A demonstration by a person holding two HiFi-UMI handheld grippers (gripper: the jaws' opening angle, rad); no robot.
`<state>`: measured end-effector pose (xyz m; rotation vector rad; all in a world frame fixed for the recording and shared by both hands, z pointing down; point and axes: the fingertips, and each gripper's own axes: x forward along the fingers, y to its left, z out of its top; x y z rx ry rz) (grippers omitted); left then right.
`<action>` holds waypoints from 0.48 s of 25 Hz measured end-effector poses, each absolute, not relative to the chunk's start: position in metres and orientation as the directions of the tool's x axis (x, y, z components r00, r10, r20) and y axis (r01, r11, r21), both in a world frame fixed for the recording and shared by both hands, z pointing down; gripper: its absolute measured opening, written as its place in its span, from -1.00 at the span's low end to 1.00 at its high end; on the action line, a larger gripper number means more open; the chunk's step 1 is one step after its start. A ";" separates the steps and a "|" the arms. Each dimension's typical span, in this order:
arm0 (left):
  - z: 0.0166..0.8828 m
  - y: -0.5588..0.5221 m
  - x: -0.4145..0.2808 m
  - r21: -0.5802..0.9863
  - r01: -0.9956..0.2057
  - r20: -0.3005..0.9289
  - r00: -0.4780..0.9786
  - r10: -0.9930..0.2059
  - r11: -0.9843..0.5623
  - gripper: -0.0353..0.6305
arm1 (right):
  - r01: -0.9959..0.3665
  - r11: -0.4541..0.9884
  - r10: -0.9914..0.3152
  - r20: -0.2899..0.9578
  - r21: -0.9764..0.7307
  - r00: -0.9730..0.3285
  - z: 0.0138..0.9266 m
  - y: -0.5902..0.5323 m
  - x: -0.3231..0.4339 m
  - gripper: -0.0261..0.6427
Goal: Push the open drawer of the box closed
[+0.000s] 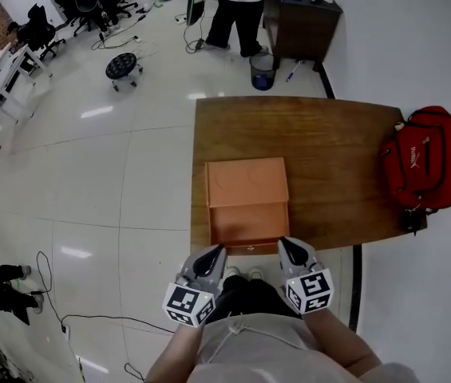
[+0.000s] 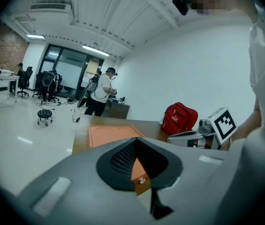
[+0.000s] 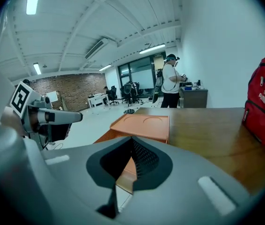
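An orange box [image 1: 247,183] sits on the wooden table [image 1: 329,150], near its front edge. Its drawer [image 1: 248,225] is pulled out toward me, with a small knob [image 2: 142,180] on its front. My left gripper [image 1: 216,251] hovers just before the drawer's left front corner, jaws together and empty. At the drawer's right front corner my right gripper [image 1: 284,244] is likewise shut on nothing. In the left gripper view the box top [image 2: 111,135] lies beyond the closed jaws. The right gripper view shows the box [image 3: 144,125] ahead and the drawer front [image 3: 126,168] close below.
A red backpack [image 1: 421,159] lies on the table's right end. Beyond the table a person [image 1: 237,6] stands by a dark desk [image 1: 301,22], with a blue bin [image 1: 263,70] nearby. A wheeled stool [image 1: 123,66] stands on the white floor at left.
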<state>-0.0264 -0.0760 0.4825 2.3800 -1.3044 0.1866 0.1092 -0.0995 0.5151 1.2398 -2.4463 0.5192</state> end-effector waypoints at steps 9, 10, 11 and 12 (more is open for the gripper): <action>0.564 -0.060 -0.024 0.433 -0.797 0.436 0.594 -0.676 -0.421 -0.88 | -0.822 0.488 -0.556 0.621 -0.294 -0.552 0.594 -0.067 0.090 -0.90; 0.572 -0.058 -0.023 0.441 -0.795 0.448 0.596 -0.666 -0.415 -0.88 | -0.824 0.479 -0.546 0.632 -0.303 -0.550 0.600 -0.064 0.089 -0.90; 0.578 -0.057 -0.021 0.446 -0.793 0.458 0.600 -0.656 -0.414 -0.88 | -0.826 0.474 -0.538 0.642 -0.305 -0.546 0.606 -0.063 0.090 -0.90; 0.585 -0.057 -0.019 0.448 -0.791 0.465 0.605 -0.647 -0.417 -0.88 | -0.828 0.470 -0.533 0.650 -0.304 -0.541 0.611 -0.063 0.090 -0.90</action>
